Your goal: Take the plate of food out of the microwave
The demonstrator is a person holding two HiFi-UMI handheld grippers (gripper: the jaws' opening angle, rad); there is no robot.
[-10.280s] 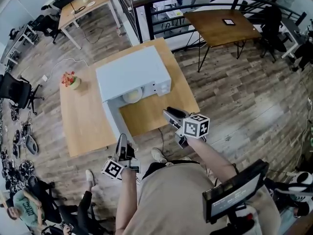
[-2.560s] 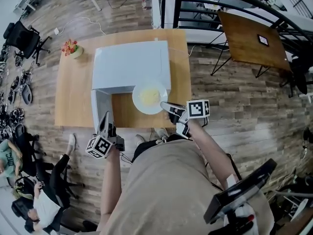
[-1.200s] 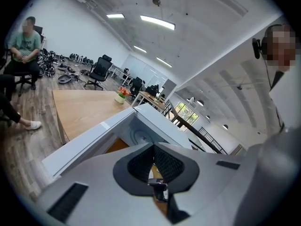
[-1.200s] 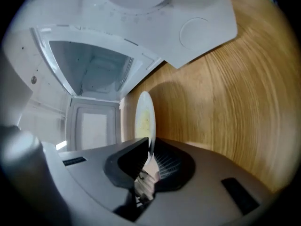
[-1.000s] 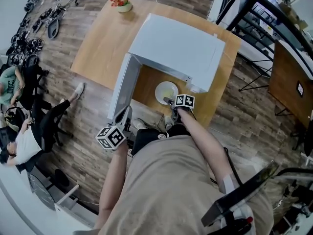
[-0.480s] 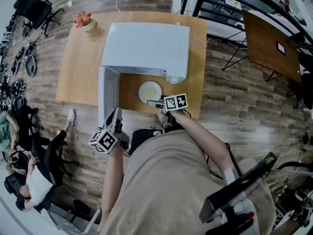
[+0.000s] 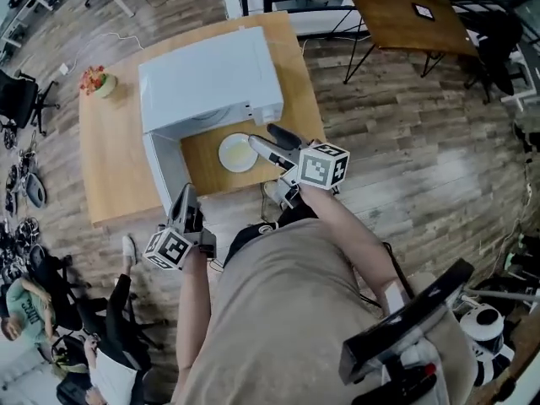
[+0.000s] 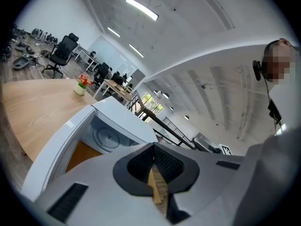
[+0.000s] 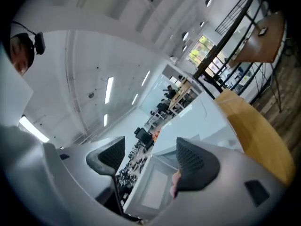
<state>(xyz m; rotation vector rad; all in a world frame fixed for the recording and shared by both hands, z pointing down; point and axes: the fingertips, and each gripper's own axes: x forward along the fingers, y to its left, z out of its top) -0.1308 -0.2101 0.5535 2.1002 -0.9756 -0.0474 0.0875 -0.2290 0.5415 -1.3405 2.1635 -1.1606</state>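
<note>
Currently the right gripper point(image 7: 261, 135) has its jaws spread and they have just been closing; the right gripper view shows nothing between the two ribbed pads point(image 9: 195, 163), only the room beyond. Its marker cube point(image 7: 321, 165) sits at 4 o'clock from the tips. The plate of food point(image 7: 238, 153), white with a pale yellow portion, lies at 8 o'clock from those tips in the head view. It rests flat on the wooden table point(image 7: 110, 167), outside the microwave point(image 7: 211, 78) and just in front of its open cavity, which is at 11 o'clock from the plate. One jaw tip overlaps the plate's rim in that view; whether it touches cannot be told. The microwave door point(image 7: 164, 171) stands swung open at 9 o'clock from the plate. The left gripper point(image 7: 186, 194) is pressed together and empty: the left gripper view shows both pads meeting at one seam point(image 8: 154, 161). It is held at 6 o'clock from the door's free end, off the table's near edge, and points toward the open cavity point(image 8: 106, 135). A flower pot point(image 7: 99, 83) stands at 9 o'clock from the microwave, near the table's far corner.
</note>
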